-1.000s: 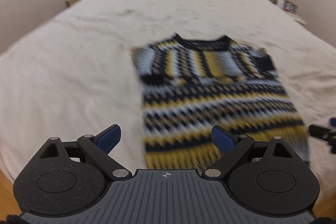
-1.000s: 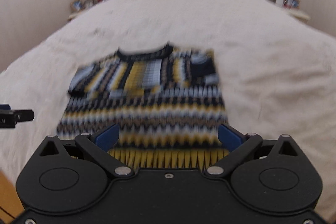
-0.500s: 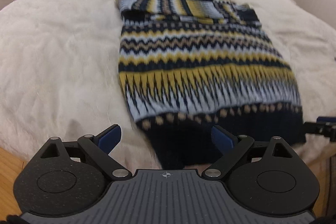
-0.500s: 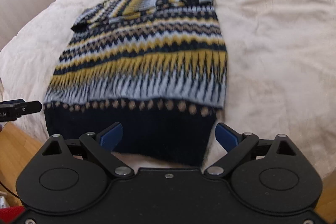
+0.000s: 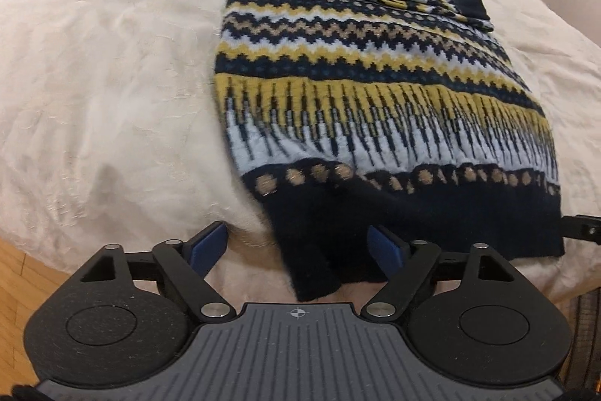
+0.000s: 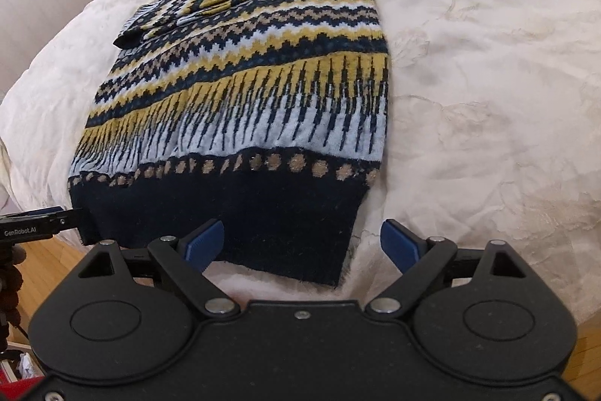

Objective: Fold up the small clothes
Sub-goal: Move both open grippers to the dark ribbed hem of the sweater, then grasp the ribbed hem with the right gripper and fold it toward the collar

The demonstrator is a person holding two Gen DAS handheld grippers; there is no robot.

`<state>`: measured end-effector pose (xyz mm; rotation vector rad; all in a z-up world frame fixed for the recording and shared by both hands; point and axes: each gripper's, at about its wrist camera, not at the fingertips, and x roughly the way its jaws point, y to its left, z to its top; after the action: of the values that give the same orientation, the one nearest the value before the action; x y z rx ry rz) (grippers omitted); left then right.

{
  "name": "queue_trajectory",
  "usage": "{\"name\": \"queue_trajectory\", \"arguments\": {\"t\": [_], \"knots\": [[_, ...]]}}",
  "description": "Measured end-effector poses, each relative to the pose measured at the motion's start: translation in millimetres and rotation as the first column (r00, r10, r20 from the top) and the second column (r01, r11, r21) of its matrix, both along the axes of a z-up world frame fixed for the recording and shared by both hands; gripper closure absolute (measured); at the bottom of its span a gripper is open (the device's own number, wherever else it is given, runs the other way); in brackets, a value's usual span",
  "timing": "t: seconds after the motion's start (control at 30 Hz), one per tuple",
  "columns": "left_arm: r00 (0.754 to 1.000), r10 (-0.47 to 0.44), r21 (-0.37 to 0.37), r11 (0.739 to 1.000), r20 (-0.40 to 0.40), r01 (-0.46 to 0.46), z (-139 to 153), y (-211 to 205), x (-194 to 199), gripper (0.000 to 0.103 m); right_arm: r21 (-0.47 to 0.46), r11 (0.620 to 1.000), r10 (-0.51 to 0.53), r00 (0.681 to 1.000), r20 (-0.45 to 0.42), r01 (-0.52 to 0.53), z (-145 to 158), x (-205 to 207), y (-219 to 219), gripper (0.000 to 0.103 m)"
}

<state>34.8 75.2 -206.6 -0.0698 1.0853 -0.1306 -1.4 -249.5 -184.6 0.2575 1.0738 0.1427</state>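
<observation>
Left wrist view: left gripper with blue-padded jaws spread wide, gripping nothing, poised at the near left corner of the navy hem. Navy, yellow and pale-blue zigzag-patterned knitted sweater flat on the cream quilted bedspread, sleeves folded across the chest, hem hanging over the bed's near edge.

Right wrist view: right gripper equally wide open, empty, at the hem's near right corner of the sweater. Bedspread creased alongside. Wooden floor below left.

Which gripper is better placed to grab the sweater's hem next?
Neither clearly. The left gripper and the right gripper are both open, each straddling its own corner of the sweater hem.
</observation>
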Motion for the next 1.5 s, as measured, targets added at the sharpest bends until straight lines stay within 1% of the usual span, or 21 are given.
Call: {"name": "queue_trajectory", "arguments": {"t": [0.13, 0.23, 0.33, 0.5, 0.6, 0.67, 0.7, 0.73, 0.77, 0.8, 0.83, 0.87, 0.9, 0.93, 0.97, 1.07, 1.3, 1.4, 1.5], "knots": [[0.999, -0.034, -0.018, 0.999, 0.019, 0.034, -1.4, -9.1, 5.1, 0.029, 0.018, 1.000, 0.003, 1.000, -0.011, -0.003, -5.7, 4.5, -2.8, 0.012], [0.999, -0.042, -0.037, 0.998, 0.022, 0.043, -3.3, -12.6, 7.0, 0.030, 0.017, 1.000, 0.009, 1.000, -0.019, -0.009, -9.2, 7.0, -3.4, 0.012], [0.999, -0.033, -0.058, 0.998, -0.006, 0.032, -9.0, -12.2, 8.8, 0.030, 0.019, 1.000, 0.019, 0.999, -0.026, -0.019, -12.7, 8.9, -4.1, 0.012], [1.000, -0.001, -0.105, 0.995, -0.020, -0.001, -13.9, -7.2, 12.8, 0.032, 0.040, 0.999, 0.020, 0.999, -0.043, -0.018, -19.9, 12.8, -7.6, 0.012], [1.000, 0.018, -0.126, 0.992, -0.019, -0.020, -12.9, -5.1, 15.1, 0.040, 0.064, 0.998, 0.012, 0.999, -0.052, -0.009, -24.4, 15.6, -11.5, 0.012], [0.999, 0.030, -0.143, 0.989, -0.018, -0.032, -11.5, -2.9, 15.8, 0.049, 0.099, 0.995, 0.005, 0.999, -0.046, -0.001, -26.0, 17.2, -14.9, 0.014], [0.999, 0.036, -0.151, 0.988, -0.016, -0.038, -10.6, -1.8, 15.9, 0.052, 0.132, 0.991, 0.000, 0.999, -0.042, 0.006, -27.0, 17.9, -17.7, 0.018], [0.999, 0.042, -0.160, 0.986, -0.015, -0.044, -10.0, -0.2, 16.2, 0.058, 0.158, 0.987, -0.011, 0.999, -0.047, 0.018, -28.1, 19.3, -20.2, 0.022], [0.999, 0.047, -0.165, 0.985, -0.016, -0.049, -9.6, 1.4, 16.4, 0.064, 0.185, 0.982, -0.022, 0.999, -0.049, 0.031, -29.1, 20.5, -22.7, 0.031], [0.998, 0.053, -0.168, 0.984, -0.016, -0.055, -9.3, 2.9, 16.4, 0.066, 0.211, 0.977, -0.031, 0.998, -0.053, 0.042, -30.7, 21.8, -24.7, 0.042], [0.998, 0.058, -0.168, 0.984, -0.017, -0.060, -8.6, 4.2, 16.1, 0.073, 0.224, 0.973, -0.040, 0.997, -0.064, 0.054, -32.2, 23.7, -25.6, 0.046], [0.998, 0.062, -0.171, 0.983, -0.015, -0.064, -7.4, 5.5, 15.4, 0.079, 0.232, 0.971, -0.040, 0.997, -0.071, 0.055, -32.8, 24.7, -25.5, 0.060], [0.998, 0.067, -0.175, 0.982, -0.013, -0.068, -5.7, 7.0, 14.4, 0.080, 0.239, 0.970, -0.031, 0.997, -0.076, 0.049, -33.1, 26.5, -25.1, 0.082], [0.997, 0.071, -0.177, 0.982, -0.009, -0.071, -3.4, 7.7, 13.5, 0.083, 0.240, 0.970, -0.026, 0.997, -0.075, 0.044, -31.9, 27.4, -24.7, 0.088], [0.997, 0.073, -0.179, 0.981, 0.001, -0.071, -0.2, 8.7, 12.3, 0.086, 0.246, 0.969, -0.023, 0.997, -0.069, 0.039, -29.7, 27.4, -24.6, 0.088], [0.997, 0.077, -0.196, 0.978, 0.025, -0.071, 11.1, 12.2, 9.9, 0.087, 0.293, 0.956, -0.023, 0.999, -0.034, 0.032, -18.7, 25.1, -28.1, 0.089], [0.991, 0.113, -0.253, 0.963, 0.077, -0.090, 38.8, 20.8, 14.2, 0.089, 0.382, 0.924, -0.050, 0.996, 0.070, 0.019, 19.9, 22.7, -36.4, 0.089], [0.987, 0.128, -0.267, 0.958, 0.091, -0.100, 44.3, 25.3, 20.6, 0.089, 0.411, 0.911, -0.074, 0.992, 0.102, 0.026, 31.0, 28.9, -37.7, 0.089], [0.987, 0.131, -0.259, 0.961, 0.098, -0.102, 45.6, 28.9, 29.3, 0.089, 0.431, 0.902, -0.084, 0.990, 0.113, 0.028, 36.0, 39.0, -36.0, 0.089]]}}
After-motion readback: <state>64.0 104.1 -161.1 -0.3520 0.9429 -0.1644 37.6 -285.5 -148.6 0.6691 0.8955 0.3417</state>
